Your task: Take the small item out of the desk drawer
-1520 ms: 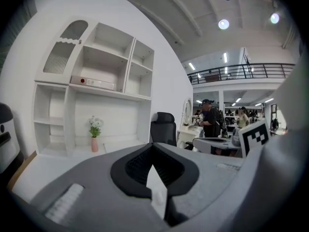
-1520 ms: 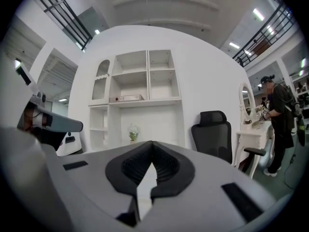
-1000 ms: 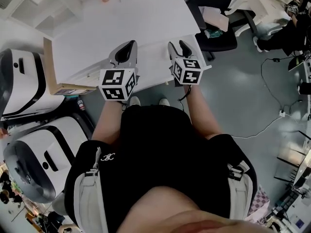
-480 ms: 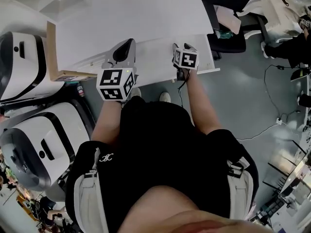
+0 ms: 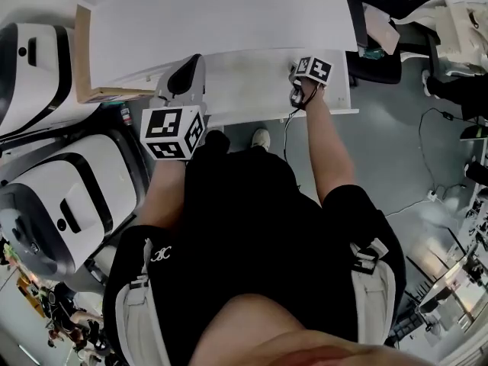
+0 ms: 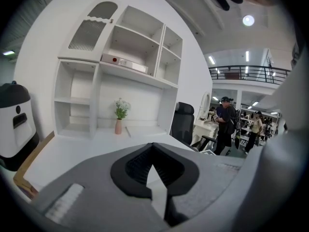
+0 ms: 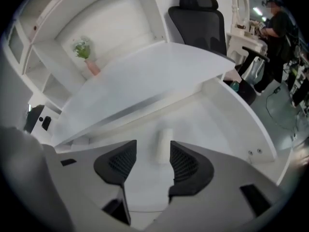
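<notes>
Reaching forward and down from above the desk's near edge, the right gripper now sits low inside the open drawer, close to the drawer's right end in the head view. Its jaws have spread and stand wide apart, with nothing pressed between the pads. The left gripper has hardly moved; it hovers over the near edge of the desk, left of the drawer, with its jaw tips together and nothing in them.

The step in hand looks like the approach for the pick: the drawer is already out and the claw is lined up but not yet on the thing. The small item, a pale, short, upright-lying piece, rests on the bare drawer floor just beyond the right jaw tips. It lies almost in line with the gap, a little toward the right pad, and touches neither pad as far as the right gripper view shows.

The next move probably calls for a short push forward, with a slight shift right to centre the item, then closing on its long sides before lifting it clear of the drawer's front edge.
</notes>
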A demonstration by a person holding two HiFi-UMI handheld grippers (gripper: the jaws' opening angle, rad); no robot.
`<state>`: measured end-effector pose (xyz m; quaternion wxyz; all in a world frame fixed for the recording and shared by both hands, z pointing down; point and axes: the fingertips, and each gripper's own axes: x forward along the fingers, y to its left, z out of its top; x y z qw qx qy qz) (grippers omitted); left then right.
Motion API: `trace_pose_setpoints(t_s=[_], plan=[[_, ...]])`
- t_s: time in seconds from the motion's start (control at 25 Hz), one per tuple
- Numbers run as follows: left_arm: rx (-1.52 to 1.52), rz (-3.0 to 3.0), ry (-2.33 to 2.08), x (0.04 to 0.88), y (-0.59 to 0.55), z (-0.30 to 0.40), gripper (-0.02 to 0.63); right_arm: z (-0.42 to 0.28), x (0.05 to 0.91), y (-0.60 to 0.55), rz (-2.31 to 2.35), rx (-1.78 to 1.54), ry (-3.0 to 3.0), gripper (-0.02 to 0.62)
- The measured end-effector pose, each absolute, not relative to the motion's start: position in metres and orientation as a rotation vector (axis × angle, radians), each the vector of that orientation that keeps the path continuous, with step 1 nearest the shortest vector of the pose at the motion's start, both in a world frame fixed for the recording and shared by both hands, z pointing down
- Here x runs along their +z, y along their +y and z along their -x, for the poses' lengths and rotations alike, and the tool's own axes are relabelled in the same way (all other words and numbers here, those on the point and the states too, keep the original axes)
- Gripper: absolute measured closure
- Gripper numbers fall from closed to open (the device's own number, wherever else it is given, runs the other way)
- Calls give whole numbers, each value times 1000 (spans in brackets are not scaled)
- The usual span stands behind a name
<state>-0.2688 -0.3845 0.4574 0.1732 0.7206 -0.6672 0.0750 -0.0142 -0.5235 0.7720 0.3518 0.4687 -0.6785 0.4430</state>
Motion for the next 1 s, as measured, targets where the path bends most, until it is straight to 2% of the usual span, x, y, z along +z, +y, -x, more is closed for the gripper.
trace_pose_setpoints(t_s=[0.36,0.8,0.84,0.88,0.92,1.0], plan=[[281,-1994,-1917,473,-382,288,594,13,833,-535,-1170,1184,-1660,391],[354,-1970,-1934,476,-369,290,594,19,863,-538,-1108,1121,-1593,393],[360,-1971,-1934,476,-367,289,594,18,865,-538,-1108,1107,-1587,401],[364,-1971,-1934,476,-366,288,594,18,866,-538,-1107,1094,-1585,446],[365,-1971,-1935,476,-365,288,594,18,865,-536,-1104,1090,-1588,462],[359,-1976,-1933,474,-363,286,594,23,859,-532,-1087,1112,-1613,466]])
